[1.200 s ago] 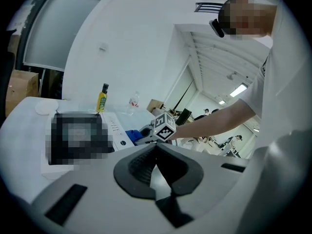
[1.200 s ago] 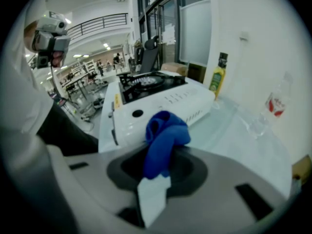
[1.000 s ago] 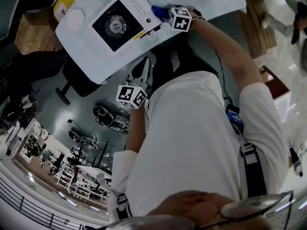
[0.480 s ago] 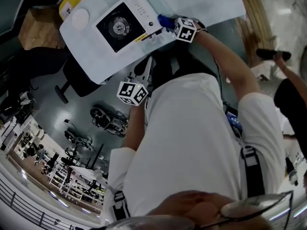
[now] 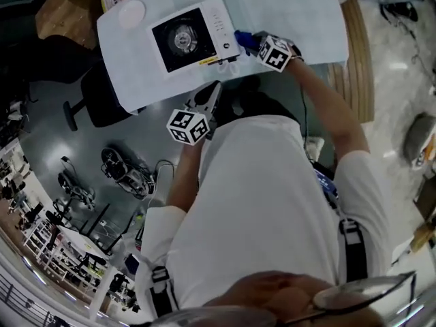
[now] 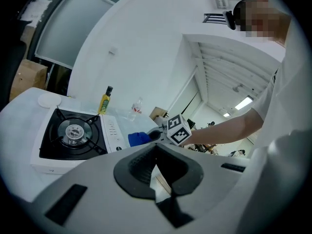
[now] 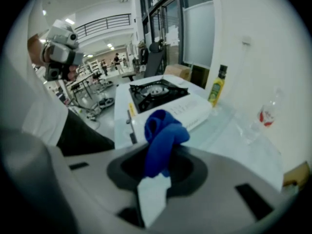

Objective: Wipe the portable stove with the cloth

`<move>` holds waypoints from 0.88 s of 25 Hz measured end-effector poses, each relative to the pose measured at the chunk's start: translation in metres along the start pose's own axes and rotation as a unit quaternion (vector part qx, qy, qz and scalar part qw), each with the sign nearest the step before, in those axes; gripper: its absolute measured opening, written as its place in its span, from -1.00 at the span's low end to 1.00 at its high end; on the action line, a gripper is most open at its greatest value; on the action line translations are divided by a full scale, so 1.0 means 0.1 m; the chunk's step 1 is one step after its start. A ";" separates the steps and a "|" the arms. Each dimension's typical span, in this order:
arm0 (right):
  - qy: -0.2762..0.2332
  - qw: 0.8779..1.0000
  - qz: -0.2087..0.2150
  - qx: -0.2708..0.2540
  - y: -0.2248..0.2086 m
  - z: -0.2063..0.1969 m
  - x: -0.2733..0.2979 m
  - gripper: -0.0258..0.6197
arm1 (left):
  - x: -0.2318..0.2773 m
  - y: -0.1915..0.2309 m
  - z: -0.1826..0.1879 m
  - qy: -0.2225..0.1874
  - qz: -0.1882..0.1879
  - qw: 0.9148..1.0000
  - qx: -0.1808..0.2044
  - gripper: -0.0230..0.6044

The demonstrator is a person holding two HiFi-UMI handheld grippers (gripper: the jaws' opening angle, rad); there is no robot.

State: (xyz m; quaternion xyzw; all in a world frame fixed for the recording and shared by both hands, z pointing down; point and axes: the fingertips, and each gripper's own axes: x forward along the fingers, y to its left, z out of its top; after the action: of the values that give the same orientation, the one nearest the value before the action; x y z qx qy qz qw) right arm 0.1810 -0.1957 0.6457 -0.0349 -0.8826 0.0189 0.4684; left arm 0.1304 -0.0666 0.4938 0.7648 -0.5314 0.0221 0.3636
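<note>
Head view, with both gripper views. My right gripper (image 5: pixel 256 44) has its jaws clenched on the blue cloth (image 5: pixel 245 40), which bunches out ahead of the jaws in a rounded fold (image 7: pixel 164 133). The cloth lies just beside the control-panel end of the portable stove (image 5: pixel 194 38), near the corner closest to me; whether cloth and stove casing touch cannot be told. My left gripper (image 5: pixel 212 92) hangs off the near edge of the counter (image 5: pixel 300 12), in front of my torso and well apart from the stove, pointing toward it. In the left gripper view its jaws (image 6: pixel 156 172) are drawn together with nothing between them.

The stove is white with a black burner well and a round burner at its centre (image 6: pixel 73 132), and it stands flat on the counter's pale covering. A small white round dish (image 5: pixel 131 13) lies on the counter beyond the stove's far left corner. A yellow bottle (image 7: pixel 216 88) stands upright against the wall behind the stove. A clear plastic bottle (image 7: pixel 264 115) stands to the right of the yellow one.
</note>
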 end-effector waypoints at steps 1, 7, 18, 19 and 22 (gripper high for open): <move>0.003 1.000 -0.001 -0.011 -0.07 0.06 -0.02 -0.61 | 0.01 0.02 0.02 -0.003 0.004 1.000 -0.005 -0.82; 0.028 0.997 -0.012 -0.077 -0.40 0.45 0.06 -0.61 | -0.05 0.13 0.10 -0.022 0.019 1.000 -0.011 -0.82; 0.094 0.977 -0.053 -0.182 -1.07 1.13 0.34 -0.61 | -0.36 0.30 0.30 -0.058 0.037 0.998 -0.002 -0.82; 0.103 0.974 -0.059 -0.192 -1.13 1.18 0.37 -0.61 | -0.40 0.32 0.34 -0.063 0.036 0.997 0.005 -0.82; 0.127 0.964 -0.077 -0.219 -1.29 1.26 0.50 -0.61 | -0.50 0.40 0.40 -0.070 0.034 0.997 0.010 -0.82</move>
State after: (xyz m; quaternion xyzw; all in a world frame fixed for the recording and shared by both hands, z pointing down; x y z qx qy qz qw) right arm 0.0428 -0.3206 0.6248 -0.0708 -0.7988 -0.2153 0.5573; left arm 0.0613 -0.0568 0.4653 0.7493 -0.5813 -0.0139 0.3170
